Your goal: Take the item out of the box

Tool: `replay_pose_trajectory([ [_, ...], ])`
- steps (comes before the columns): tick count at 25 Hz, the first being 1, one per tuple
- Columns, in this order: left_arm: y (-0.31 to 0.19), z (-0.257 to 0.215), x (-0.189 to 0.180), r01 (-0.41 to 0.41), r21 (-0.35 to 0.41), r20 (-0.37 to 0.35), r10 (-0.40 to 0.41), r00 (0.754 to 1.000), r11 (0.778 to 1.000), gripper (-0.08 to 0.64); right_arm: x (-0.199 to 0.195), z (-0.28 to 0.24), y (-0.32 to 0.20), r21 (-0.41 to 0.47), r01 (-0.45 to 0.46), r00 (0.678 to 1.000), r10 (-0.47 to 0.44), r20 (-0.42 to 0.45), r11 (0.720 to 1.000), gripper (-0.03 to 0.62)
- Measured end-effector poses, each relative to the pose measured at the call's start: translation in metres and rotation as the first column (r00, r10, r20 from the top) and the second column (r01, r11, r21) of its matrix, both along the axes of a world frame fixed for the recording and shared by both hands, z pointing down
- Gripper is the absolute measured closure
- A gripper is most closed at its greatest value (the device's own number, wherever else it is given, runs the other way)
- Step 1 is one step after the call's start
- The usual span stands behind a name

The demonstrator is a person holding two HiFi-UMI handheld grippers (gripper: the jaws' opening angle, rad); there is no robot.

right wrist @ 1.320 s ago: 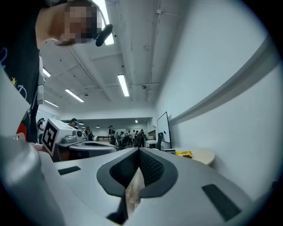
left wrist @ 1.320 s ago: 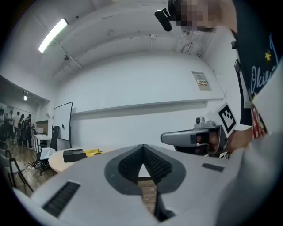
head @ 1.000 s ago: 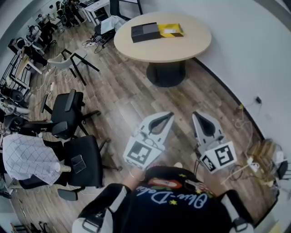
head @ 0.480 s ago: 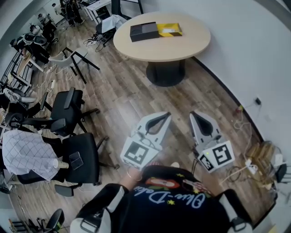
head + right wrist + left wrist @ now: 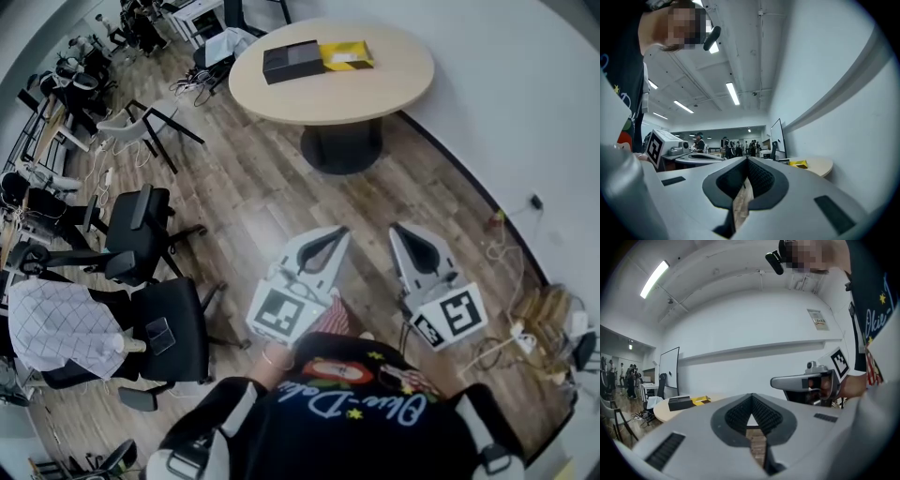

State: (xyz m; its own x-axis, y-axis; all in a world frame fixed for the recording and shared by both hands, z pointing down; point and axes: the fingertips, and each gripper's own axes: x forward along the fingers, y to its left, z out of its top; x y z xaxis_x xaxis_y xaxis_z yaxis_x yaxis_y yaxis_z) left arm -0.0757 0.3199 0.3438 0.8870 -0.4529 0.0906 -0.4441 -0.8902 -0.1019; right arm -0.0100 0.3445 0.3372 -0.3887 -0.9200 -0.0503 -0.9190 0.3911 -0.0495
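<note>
Left gripper (image 5: 337, 232) and right gripper (image 5: 399, 228): both pairs of jaws are together with nothing between them, held level in front of the body. I judge this a carrying posture, since nothing is within reach. The dark box (image 5: 291, 62) sits on the round table (image 5: 375, 98) at 12 o'clock, well apart from the grippers. A yellow thing (image 5: 345, 56) touches its 3 o'clock side. The task is not yet begun.

Two black chairs (image 5: 141, 225) stand on the wood floor (image 5: 253, 187), well apart from the round counter (image 5: 375, 94). A checked cloth (image 5: 56, 328) drapes over another seat beside them. Cables (image 5: 502, 239) lie along the white wall (image 5: 525, 112).
</note>
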Motion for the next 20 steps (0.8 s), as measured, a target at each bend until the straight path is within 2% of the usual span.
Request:
replay_pose_trajectory([
  [3,-0.014,0.002,0.015,-0.038,0.015,0.003,0.038,0.999,0.999,0.566,0.010,0.001,-0.012,-0.003,-0.021,1.000,0.021,-0.020,1.000,0.595],
  [9,-0.051,-0.011,0.045,-0.121,0.056,-0.040,0.123,0.992,0.991,0.566,0.032,-0.009,-0.046,0.010,-0.082,0.996,0.082,-0.039,0.997,0.595],
  [20,-0.134,-0.014,0.039,-0.118,0.039,-0.072,0.120,0.990,0.992,0.566,0.031,-0.016,-0.127,0.019,-0.080,0.994,0.081,-0.074,0.997,0.595],
])
